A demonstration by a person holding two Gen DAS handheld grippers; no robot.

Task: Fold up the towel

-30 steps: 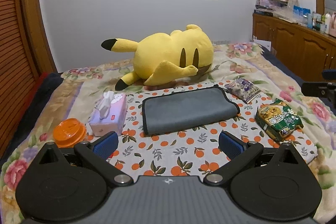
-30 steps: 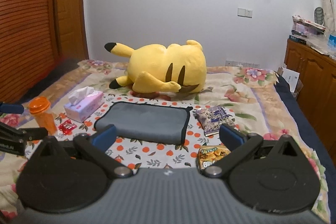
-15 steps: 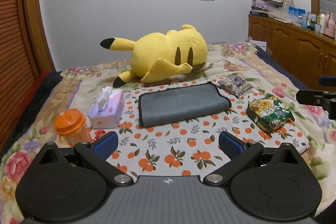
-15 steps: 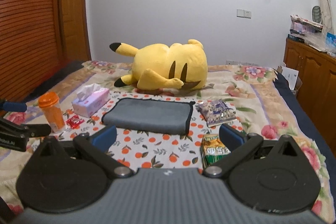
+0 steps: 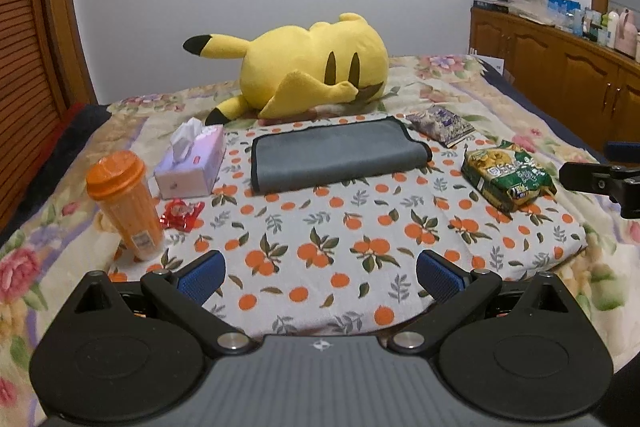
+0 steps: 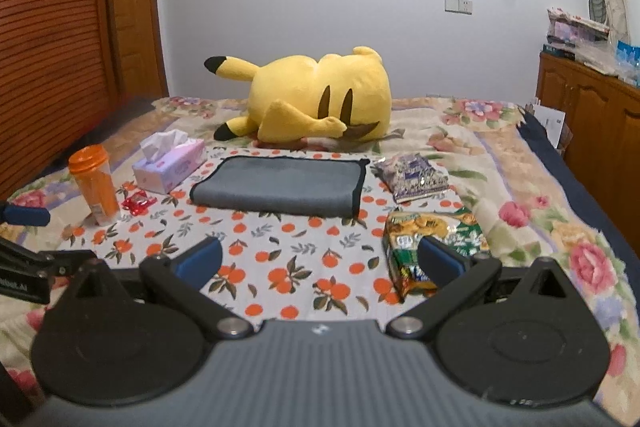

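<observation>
From the left wrist view, the left gripper (image 5: 320,273) hangs above the near edge of the orange-print cloth (image 5: 360,227) with its blue-padded fingers spread wide, holding nothing. The grey towel (image 5: 340,155) lies folded flat on the far part of that cloth, just in front of the yellow Pikachu plush (image 5: 312,67). A tissue box (image 5: 192,163) sits left of the towel, an orange bottle (image 5: 124,203) stands nearer, and a green snack bag (image 5: 508,175) lies to the right.

From the right wrist view, the right gripper (image 6: 320,263) is likewise spread and empty, well short of the towel (image 6: 280,187). Its right finger overlaps the snack bag (image 6: 424,239); a purple packet (image 6: 414,175) lies beyond.
</observation>
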